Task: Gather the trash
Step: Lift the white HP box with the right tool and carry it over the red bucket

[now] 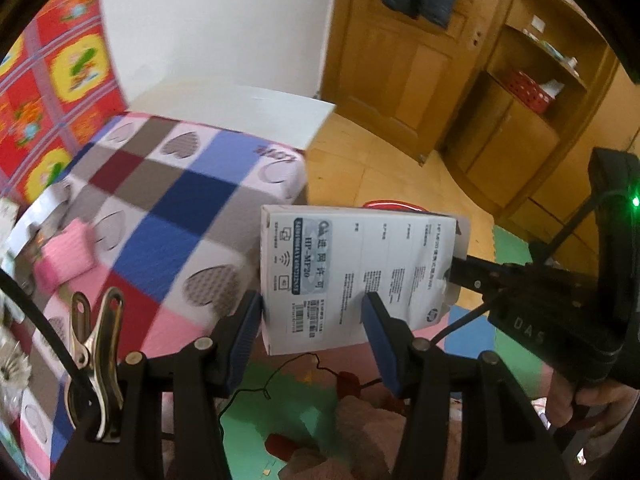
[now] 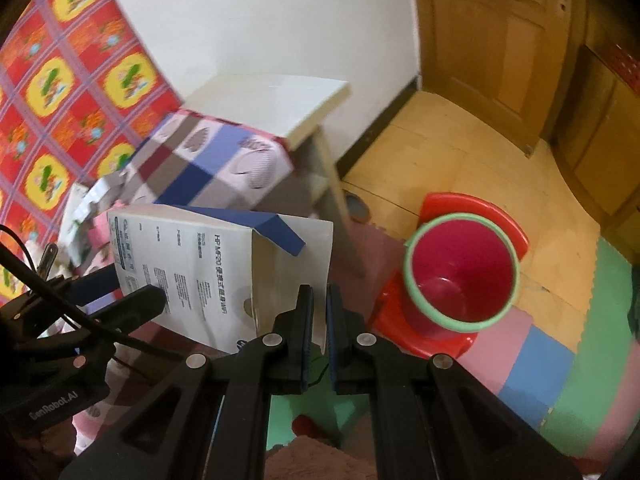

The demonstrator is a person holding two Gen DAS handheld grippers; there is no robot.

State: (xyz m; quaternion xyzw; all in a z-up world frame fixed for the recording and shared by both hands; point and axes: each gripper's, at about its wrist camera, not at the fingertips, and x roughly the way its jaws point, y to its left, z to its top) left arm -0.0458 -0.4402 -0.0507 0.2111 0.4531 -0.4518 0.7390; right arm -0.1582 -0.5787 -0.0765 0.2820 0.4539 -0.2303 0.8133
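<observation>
A white cardboard box (image 1: 352,264) with printed labels hangs in the air beside the bed, and both grippers hold it. My left gripper (image 1: 313,300) clamps the box's body between its blue pads (image 1: 246,336). In the right wrist view the same box (image 2: 192,256) shows an open end with a blue flap, and the left gripper (image 2: 136,288) grips its far side. My right gripper (image 2: 319,292) is shut on the thin white panel at the box's open end; it also appears as the right gripper (image 1: 452,280) in the left wrist view. A red bin with a green rim (image 2: 460,276) stands open to the right of the box, on a red plastic seat (image 2: 472,208).
A bed with a checked heart blanket (image 1: 168,200) lies to the left, with a pink cloth (image 1: 66,260) and other litter on it. A white tabletop (image 2: 280,100) stands behind. Wooden door (image 2: 492,40) and cabinet (image 1: 512,148) are at right. Coloured foam mats (image 2: 560,360) cover the floor.
</observation>
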